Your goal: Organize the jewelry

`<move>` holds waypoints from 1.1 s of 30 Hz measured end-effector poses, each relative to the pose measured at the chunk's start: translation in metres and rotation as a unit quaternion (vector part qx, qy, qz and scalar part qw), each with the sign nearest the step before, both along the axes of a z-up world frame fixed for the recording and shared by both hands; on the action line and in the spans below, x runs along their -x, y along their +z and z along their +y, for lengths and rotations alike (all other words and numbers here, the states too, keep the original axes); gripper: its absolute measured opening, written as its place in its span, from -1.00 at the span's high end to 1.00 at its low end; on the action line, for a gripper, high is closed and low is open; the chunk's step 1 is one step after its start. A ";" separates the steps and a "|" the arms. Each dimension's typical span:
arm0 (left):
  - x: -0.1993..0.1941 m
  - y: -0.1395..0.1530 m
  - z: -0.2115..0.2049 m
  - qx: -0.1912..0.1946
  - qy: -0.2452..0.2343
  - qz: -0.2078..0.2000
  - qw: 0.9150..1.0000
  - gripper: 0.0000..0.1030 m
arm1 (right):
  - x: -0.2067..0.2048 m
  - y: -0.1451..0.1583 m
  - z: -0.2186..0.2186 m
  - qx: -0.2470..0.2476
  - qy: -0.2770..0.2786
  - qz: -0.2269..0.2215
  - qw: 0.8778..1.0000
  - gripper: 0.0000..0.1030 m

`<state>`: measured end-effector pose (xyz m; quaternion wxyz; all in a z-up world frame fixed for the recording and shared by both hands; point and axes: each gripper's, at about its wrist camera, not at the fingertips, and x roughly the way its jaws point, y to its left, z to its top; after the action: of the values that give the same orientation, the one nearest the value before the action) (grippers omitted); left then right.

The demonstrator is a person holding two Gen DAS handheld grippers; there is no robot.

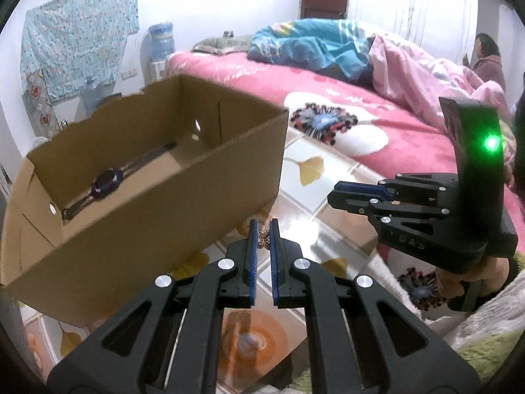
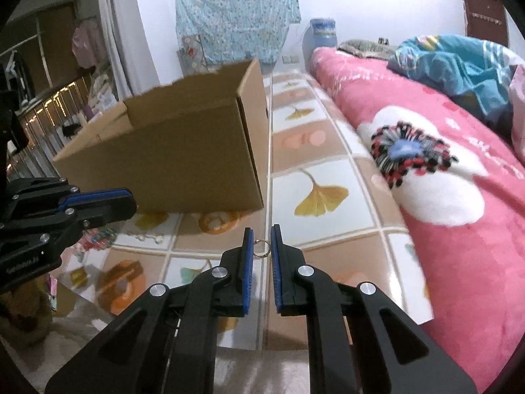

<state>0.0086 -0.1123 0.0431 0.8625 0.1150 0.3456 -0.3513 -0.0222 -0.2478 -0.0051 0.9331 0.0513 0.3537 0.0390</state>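
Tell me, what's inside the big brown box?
Inside the cardboard box lies a dark purple watch with its strap stretched along the bottom. The near wall hides the floor strip just behind it, so anything there stays unseen.

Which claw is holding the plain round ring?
The right claw pinches the thin silver ring. The left claw holds a brownish butterfly-shaped piece instead.

"DAS" on right tongs (image 1: 338, 195)
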 end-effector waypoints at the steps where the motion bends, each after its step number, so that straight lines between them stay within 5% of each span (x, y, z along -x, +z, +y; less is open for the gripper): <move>1: 0.001 0.004 0.001 0.003 -0.001 -0.004 1.000 0.88 | 0.002 0.005 0.000 0.000 -0.001 -0.007 1.000 0.79; 9: -0.004 0.052 0.017 0.035 0.007 -0.039 0.999 0.88 | 0.007 0.063 -0.001 -0.021 0.013 -0.079 0.997 0.79; 15: -0.036 0.068 0.031 0.023 0.044 -0.056 0.997 0.88 | -0.034 0.089 0.016 -0.061 0.069 -0.101 0.991 0.79; 26: -0.126 0.042 0.055 -0.056 0.148 0.024 0.987 0.89 | -0.133 0.067 0.079 -0.052 0.125 -0.012 0.991 0.79; 33: -0.142 0.021 0.056 -0.111 0.169 0.029 0.979 0.88 | -0.161 0.051 0.087 -0.026 0.106 0.020 0.994 0.79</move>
<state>0.1510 -0.0566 0.0640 0.8810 0.1400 0.4216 -0.1629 0.1390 -0.1605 0.0454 0.9148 0.0384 0.3746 0.1462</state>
